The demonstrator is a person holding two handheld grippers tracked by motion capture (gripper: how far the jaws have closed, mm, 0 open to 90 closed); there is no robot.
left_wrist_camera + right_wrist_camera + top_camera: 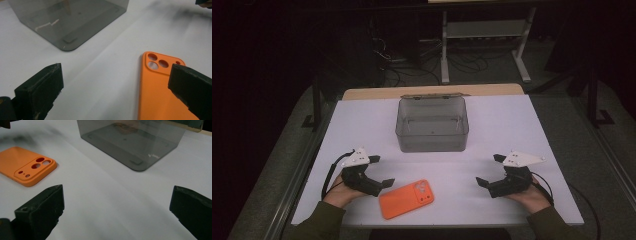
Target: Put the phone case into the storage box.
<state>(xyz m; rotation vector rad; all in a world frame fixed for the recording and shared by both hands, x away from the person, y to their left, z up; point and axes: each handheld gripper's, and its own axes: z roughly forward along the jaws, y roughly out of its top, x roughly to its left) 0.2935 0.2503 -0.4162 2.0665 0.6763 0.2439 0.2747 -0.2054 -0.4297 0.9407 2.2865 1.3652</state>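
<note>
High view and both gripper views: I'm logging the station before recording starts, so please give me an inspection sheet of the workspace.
Surface: white table top, bare apart from two items.
Job's things: orange phone case lying camera-cutout side up near the front edge; smoky clear box, open and empty, farther back at centre.
Clutter: nothing seen.
Grippers: left gripper open, beside the case, not touching it; right gripper open, holding nothing.
Cables: one black cable trails from the left gripper, another from the right.
Surroundings: dark room, a white stand's legs and floor wiring behind the table.
</note>
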